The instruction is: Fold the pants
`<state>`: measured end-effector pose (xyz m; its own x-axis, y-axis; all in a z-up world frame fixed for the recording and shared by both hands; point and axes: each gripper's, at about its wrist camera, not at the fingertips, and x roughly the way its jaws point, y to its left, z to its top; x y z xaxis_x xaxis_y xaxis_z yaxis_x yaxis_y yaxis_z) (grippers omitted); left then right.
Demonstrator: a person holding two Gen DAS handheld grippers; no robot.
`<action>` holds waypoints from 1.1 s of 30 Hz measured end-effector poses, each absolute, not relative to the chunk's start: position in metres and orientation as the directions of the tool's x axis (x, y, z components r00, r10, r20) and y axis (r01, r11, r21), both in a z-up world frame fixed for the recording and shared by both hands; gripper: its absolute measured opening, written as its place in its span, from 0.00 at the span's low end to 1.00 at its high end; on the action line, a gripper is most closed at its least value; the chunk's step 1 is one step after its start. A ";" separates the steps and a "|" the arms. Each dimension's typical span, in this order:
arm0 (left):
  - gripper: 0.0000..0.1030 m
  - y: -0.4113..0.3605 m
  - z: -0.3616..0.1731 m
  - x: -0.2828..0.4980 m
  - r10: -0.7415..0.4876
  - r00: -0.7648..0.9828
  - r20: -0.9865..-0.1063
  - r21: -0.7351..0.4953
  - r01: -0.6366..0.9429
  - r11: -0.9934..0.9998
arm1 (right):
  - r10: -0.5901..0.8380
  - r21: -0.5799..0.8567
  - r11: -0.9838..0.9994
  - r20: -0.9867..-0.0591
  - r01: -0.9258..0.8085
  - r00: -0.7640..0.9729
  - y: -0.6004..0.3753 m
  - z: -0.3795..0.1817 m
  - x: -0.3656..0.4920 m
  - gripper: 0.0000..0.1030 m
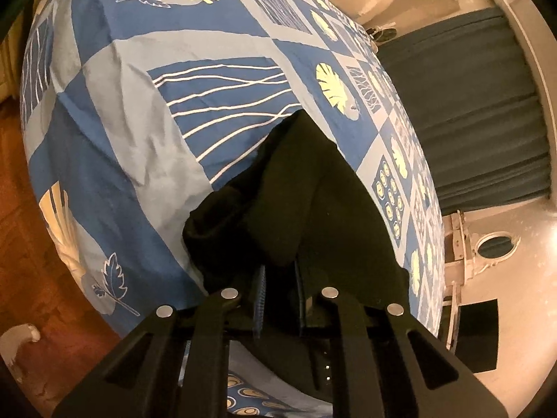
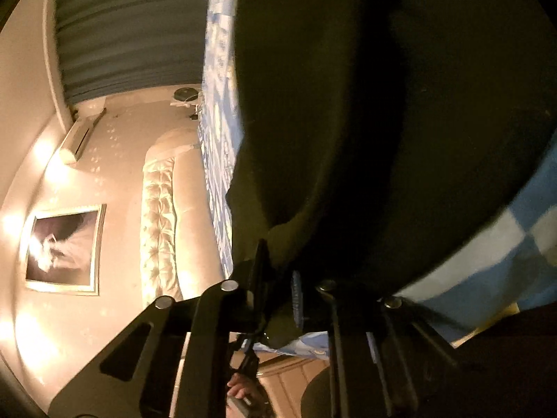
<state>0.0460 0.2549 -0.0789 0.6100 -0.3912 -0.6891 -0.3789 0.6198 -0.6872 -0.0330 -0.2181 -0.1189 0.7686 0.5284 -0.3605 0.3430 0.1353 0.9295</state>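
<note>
Dark, nearly black pants (image 1: 313, 191) lie on a bed with a blue patterned cover (image 1: 132, 111). In the left wrist view a bunched edge of the pants runs down between the fingers of my left gripper (image 1: 280, 271), which is shut on the cloth. The right wrist view is rolled on its side; the pants (image 2: 365, 122) fill most of it. My right gripper (image 2: 278, 271) is shut on a fold of the pants, with cloth hanging below the fingers. The fingertips of both grippers are hidden in the dark fabric.
The bed cover (image 2: 219, 104) reaches to a tufted cream headboard (image 2: 160, 216). Dark curtains (image 1: 470, 104) hang past the far side of the bed. A wooden floor (image 1: 21, 191) lies at the left. A framed picture (image 2: 64, 247) hangs on the wall.
</note>
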 end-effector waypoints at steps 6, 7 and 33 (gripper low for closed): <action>0.12 0.281 -0.079 0.033 -0.371 0.635 -0.678 -0.700 -0.402 0.591 | 0.548 0.905 0.291 -0.423 0.309 0.722 -0.197 -0.097 -0.042 0.10; 0.12 0.285 -0.084 0.031 -0.386 0.633 -0.672 -0.710 -0.401 0.578 | 0.543 0.889 0.314 -0.457 0.334 0.705 -0.196 -0.104 -0.044 0.10; 0.74 0.196 -0.014 0.029 -0.424 0.594 -0.684 -0.629 -0.185 0.755 | 0.106 0.895 0.084 -0.446 0.439 0.889 -0.517 -0.091 -0.066 0.56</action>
<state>0.0285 0.1963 -0.0143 0.5938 -0.4244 -0.6836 -0.1846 0.7550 -0.6292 -0.0658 -0.5172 -0.0911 0.8888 0.1061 -0.4459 0.4388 0.0840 0.8946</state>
